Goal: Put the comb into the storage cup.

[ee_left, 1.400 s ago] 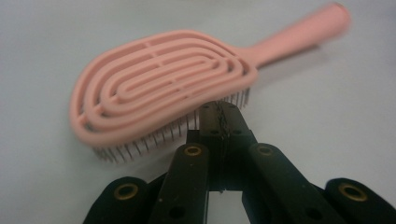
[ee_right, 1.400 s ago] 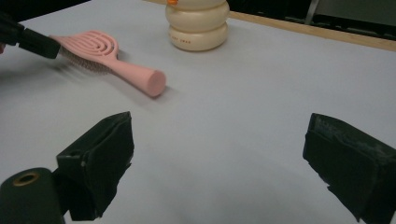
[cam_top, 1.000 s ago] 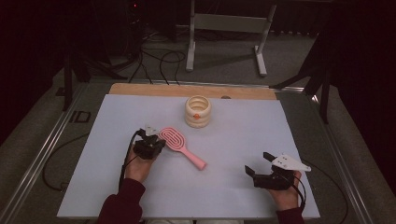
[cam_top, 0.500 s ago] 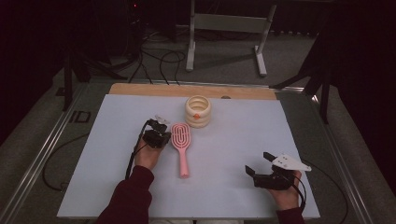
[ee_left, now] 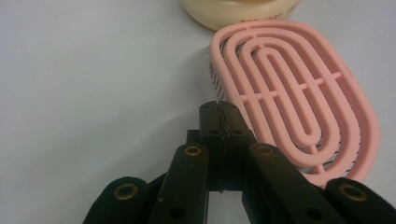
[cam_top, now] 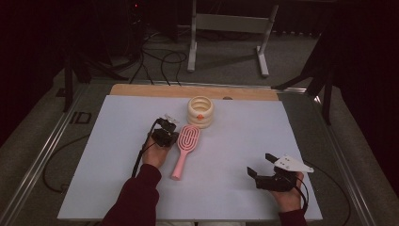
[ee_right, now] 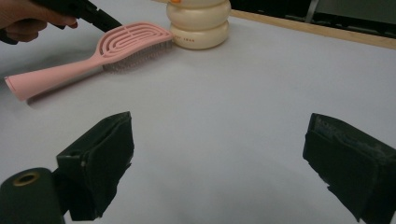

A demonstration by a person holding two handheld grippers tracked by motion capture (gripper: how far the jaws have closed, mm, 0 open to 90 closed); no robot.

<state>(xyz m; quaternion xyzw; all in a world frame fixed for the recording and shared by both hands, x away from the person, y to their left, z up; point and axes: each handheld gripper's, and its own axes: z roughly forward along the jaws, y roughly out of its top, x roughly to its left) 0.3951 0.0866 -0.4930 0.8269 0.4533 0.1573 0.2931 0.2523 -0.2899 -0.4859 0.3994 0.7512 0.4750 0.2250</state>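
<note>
Left claw [cam_top: 170, 126] closed, empty, beside brush [cam_top: 186, 143]; right claw [cam_top: 262, 165] wide apart, empty.

High view looks forward and down from the person's side over the whole table [cam_top: 117, 188]. Left gripper view sits low and very close to the pink brush [ee_left: 299, 102]. Right gripper view is low, farther back, facing across the table; all three share the brush and the cream jar [ee_right: 200, 23].
</note>
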